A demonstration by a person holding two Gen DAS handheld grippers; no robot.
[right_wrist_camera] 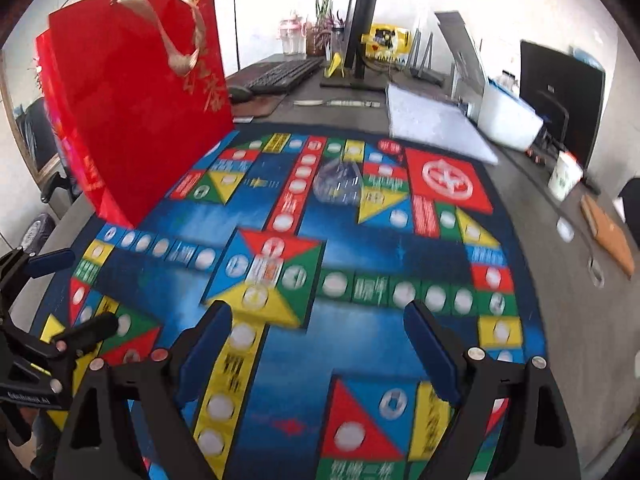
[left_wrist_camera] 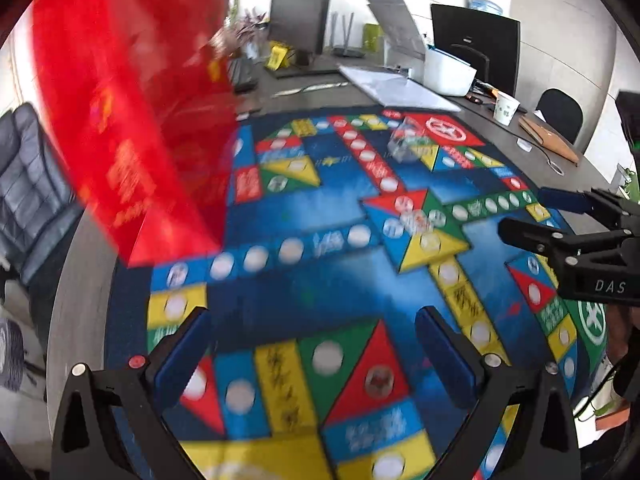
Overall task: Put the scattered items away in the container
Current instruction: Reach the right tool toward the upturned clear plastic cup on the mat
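Both tools wide and empty over the game mat point(right_wrist_camera: 360, 344) on the desk — left tool point(left_wrist_camera: 316, 340), right tool point(right_wrist_camera: 320, 336). The clear cup point(right_wrist_camera: 338, 184) sits mid-mat, a small clear piece point(right_wrist_camera: 264, 272) nearer, the red bag point(right_wrist_camera: 136, 100) upright at the mat's left edge. Best straddle one piece squarely — transparent things slip.

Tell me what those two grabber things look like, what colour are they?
Both are black with blue pads. The left gripper has two black frame arms with triangle cut-outs, round silver bolts, one red button and dark blue finger pads. The right gripper looks the same: black frame, silver bolts, blue pads. Seen from the left camera, its side carries white letters reading DAS.
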